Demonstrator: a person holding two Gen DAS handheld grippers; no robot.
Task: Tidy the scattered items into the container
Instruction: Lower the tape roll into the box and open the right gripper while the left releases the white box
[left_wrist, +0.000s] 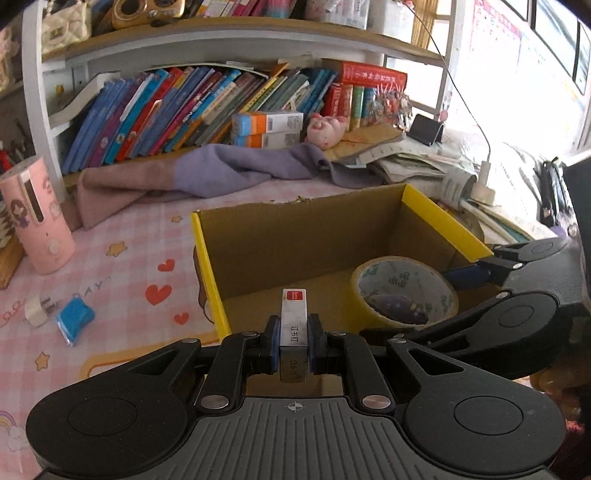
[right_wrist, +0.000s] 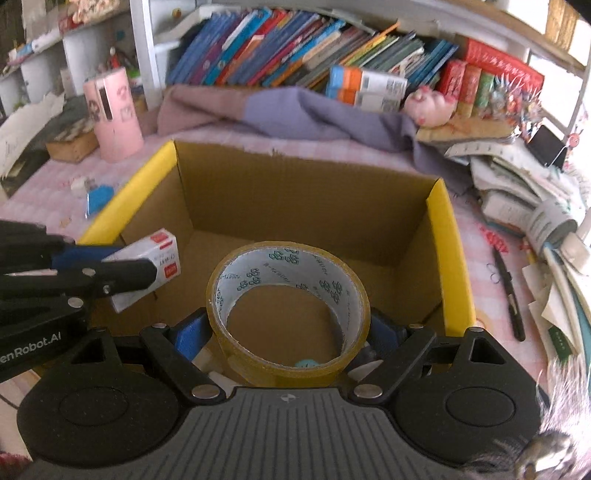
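Note:
My left gripper (left_wrist: 293, 341) is shut on a small white staple box (left_wrist: 293, 325) with a red label, held over the near left part of the open cardboard box (left_wrist: 295, 236) with yellow rims. The staple box also shows in the right wrist view (right_wrist: 155, 258). My right gripper (right_wrist: 290, 332) is shut on a roll of yellowish tape (right_wrist: 288, 310), held over the same box (right_wrist: 295, 192); the roll shows in the left wrist view (left_wrist: 402, 291) too. A blue item (left_wrist: 74, 319) and a white plug (left_wrist: 37, 308) lie on the pink cloth left of the box.
A pink cylinder holder (left_wrist: 37, 218) stands at the far left. A purple cloth (left_wrist: 221, 170) lies behind the box below a shelf of books (left_wrist: 203, 107). Stacked papers (right_wrist: 535, 206) and a black pen (right_wrist: 509, 295) lie to the right.

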